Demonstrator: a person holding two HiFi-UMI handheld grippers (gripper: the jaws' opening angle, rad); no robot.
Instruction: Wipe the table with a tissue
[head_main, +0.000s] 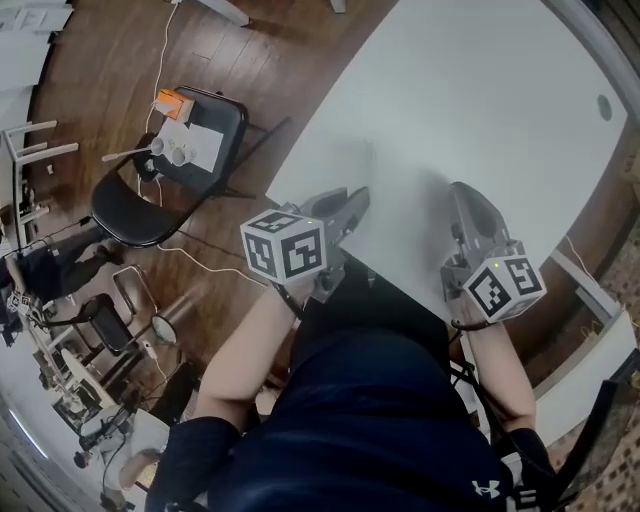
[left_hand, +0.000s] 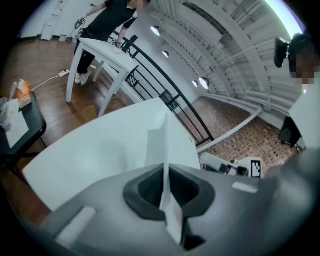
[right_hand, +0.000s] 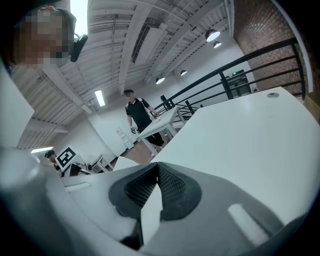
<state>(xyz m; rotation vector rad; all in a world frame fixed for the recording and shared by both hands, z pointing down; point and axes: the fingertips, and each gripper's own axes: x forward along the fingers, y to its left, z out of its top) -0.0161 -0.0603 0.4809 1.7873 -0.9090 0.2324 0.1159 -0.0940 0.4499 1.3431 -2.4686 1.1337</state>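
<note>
A thin white tissue (left_hand: 160, 142) stands on edge between the jaws of my left gripper (left_hand: 164, 170), which is shut on it. Its free end reaches out over the white table (left_hand: 100, 150). In the head view the left gripper (head_main: 352, 203) is over the table's near edge, and the tissue cannot be told from the white top there. My right gripper (head_main: 463, 192) is held beside it, also over the near edge of the table (head_main: 480, 110). In the right gripper view its jaws (right_hand: 158, 166) meet at the tips, with nothing seen clamped between them.
A black folding chair (head_main: 150, 205) stands left of the table with paper, cups and an orange box (head_main: 174, 103) on it. The table has a round grommet (head_main: 604, 107) at its far right. A person in black (right_hand: 138, 114) stands by another white table (left_hand: 107, 52) near a black railing (left_hand: 165, 90).
</note>
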